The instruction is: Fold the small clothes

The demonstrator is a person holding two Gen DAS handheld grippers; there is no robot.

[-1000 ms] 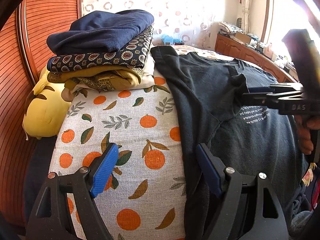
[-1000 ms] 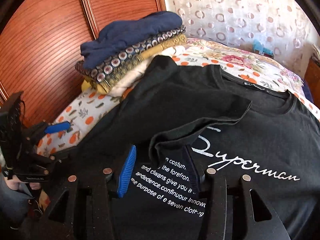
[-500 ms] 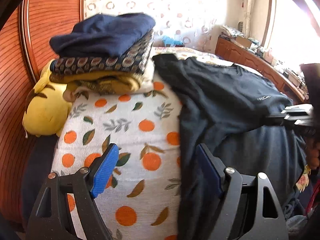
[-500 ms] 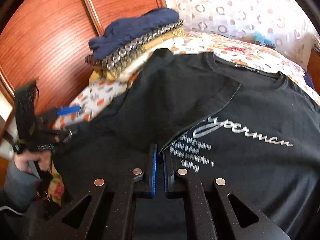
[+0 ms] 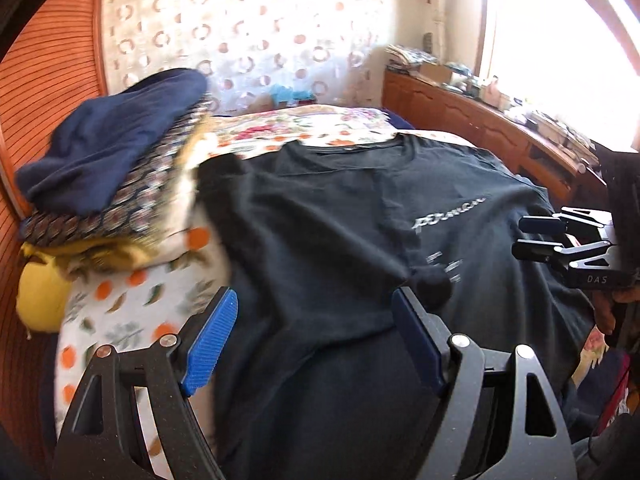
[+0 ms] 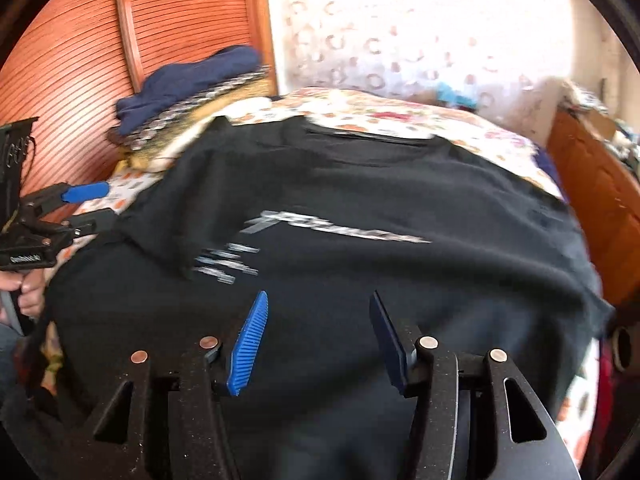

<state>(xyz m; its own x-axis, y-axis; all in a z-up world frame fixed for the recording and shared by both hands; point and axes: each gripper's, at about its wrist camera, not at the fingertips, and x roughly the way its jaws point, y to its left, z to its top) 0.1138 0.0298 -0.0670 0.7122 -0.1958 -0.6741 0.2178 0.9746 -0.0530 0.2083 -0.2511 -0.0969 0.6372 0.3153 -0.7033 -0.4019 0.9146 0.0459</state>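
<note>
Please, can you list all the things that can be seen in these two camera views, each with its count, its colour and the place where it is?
T-shirt: one, black with pale print, spread over the bed, one sleeve folded in.
Stack of folded clothes: one, navy on top, patterned and mustard below, by the headboard.
Plush toy: one, yellow, under the stack's edge.
Bedcover: one, white with oranges and leaves, under the shirt.
Headboard: one, reddish wood, behind the stack.
Curtain: one, pale with ring pattern, far wall.
Wooden cabinet: one, brown, under the window, cluttered on top.
Left gripper: one, black with blue pads, open above the shirt.
Right gripper: one, same colours, jaws just opened, nothing between them.
</note>
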